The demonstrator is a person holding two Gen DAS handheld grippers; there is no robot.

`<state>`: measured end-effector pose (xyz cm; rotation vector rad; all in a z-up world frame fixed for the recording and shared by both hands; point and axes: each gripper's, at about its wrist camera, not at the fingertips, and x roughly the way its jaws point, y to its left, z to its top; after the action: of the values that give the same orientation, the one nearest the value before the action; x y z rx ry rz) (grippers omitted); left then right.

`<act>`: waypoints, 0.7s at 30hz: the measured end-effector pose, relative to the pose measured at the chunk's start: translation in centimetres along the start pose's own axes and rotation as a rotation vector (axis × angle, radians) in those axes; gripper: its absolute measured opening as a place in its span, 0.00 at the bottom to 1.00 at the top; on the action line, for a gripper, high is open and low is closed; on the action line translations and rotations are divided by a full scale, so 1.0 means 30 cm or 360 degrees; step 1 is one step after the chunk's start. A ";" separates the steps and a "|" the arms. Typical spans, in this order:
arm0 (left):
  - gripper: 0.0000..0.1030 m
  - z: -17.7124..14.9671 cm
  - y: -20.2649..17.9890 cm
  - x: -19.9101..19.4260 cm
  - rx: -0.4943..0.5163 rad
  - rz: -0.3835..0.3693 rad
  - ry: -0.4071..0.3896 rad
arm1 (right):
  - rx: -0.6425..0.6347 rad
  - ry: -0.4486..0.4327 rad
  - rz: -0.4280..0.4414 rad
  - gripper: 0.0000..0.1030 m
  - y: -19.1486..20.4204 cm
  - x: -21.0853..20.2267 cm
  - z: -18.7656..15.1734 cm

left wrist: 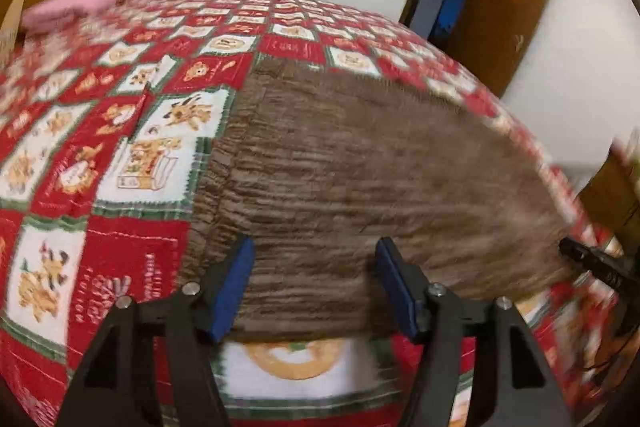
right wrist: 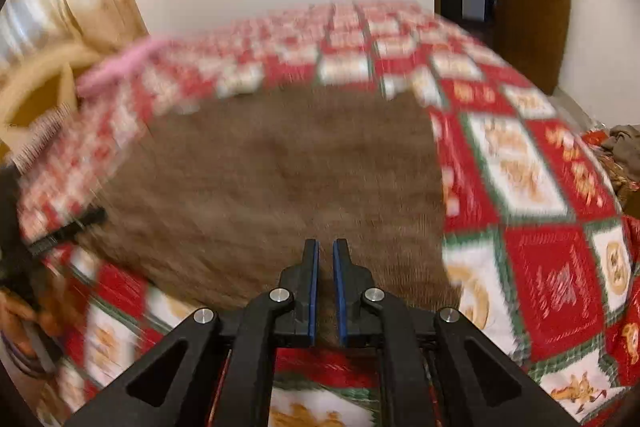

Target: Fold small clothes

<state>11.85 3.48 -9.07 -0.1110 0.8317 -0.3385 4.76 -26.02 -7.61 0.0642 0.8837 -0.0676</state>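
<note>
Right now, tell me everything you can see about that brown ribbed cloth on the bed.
The brown ribbed cloth is a soft, fuzzy knit with fine ridges running across it. It lies spread flat, roughly rectangular, on the red, white and green patchwork bedspread, its near edge close to the bed's front. The left gripper stands open over that near edge, pads not pressing it. The right gripper is shut at the near edge; whether it pinches fabric is unclear. Motion blur hides finer detail.
</note>
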 end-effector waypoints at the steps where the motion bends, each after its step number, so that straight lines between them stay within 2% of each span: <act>1: 0.63 -0.003 0.011 -0.013 0.0006 -0.0023 -0.0008 | 0.0011 0.0030 -0.0017 0.07 -0.025 0.016 -0.029; 3: 0.63 0.001 0.038 -0.034 -0.0007 -0.0015 -0.0008 | 0.0065 -0.0027 0.0047 0.07 -0.060 -0.008 -0.059; 6: 0.64 0.017 0.066 -0.064 -0.0051 0.0010 -0.0040 | 0.0039 -0.0007 -0.0020 0.07 -0.057 -0.040 -0.045; 7: 0.70 0.023 0.083 -0.086 -0.0102 0.0010 -0.0083 | 0.0027 -0.0039 -0.0050 0.07 -0.050 -0.061 -0.037; 8: 0.76 0.024 0.093 -0.103 -0.0161 0.0034 -0.0126 | 0.0013 -0.0105 -0.0027 0.07 -0.028 -0.093 -0.019; 9: 0.88 0.024 0.114 -0.123 -0.0253 0.0076 -0.0183 | 0.0011 -0.0152 0.0016 0.07 -0.003 -0.116 -0.002; 10: 0.94 0.022 0.134 -0.140 -0.0358 0.0118 -0.0238 | 0.0012 -0.0189 0.0062 0.07 0.023 -0.129 0.022; 11: 0.94 0.019 0.150 -0.153 -0.0469 0.0161 -0.0283 | 0.0014 -0.0235 0.0135 0.07 0.070 -0.138 0.057; 13: 0.95 0.019 0.154 -0.160 -0.0571 0.0166 -0.0313 | -0.0001 -0.0266 0.0228 0.07 0.140 -0.130 0.093; 14: 0.94 0.034 0.154 -0.149 -0.0572 0.0154 -0.0303 | -0.0040 -0.0264 0.0274 0.07 0.210 -0.111 0.112; 16: 0.94 0.085 0.143 -0.105 -0.0494 0.0165 -0.0257 | -0.0087 -0.0257 0.0280 0.07 0.294 -0.057 0.136; 18: 0.94 0.124 0.139 -0.050 -0.0431 0.0170 -0.0221 | -0.0100 -0.0245 0.0312 0.07 0.347 -0.004 0.146; 21: 0.93 0.154 0.149 0.051 -0.0444 0.0081 -0.0117 | -0.0140 -0.0204 0.0249 0.07 0.405 0.091 0.121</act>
<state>17.34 7.02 -8.06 -0.3597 0.8039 -0.1676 10.32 -14.30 -7.08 0.0459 0.7499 0.1120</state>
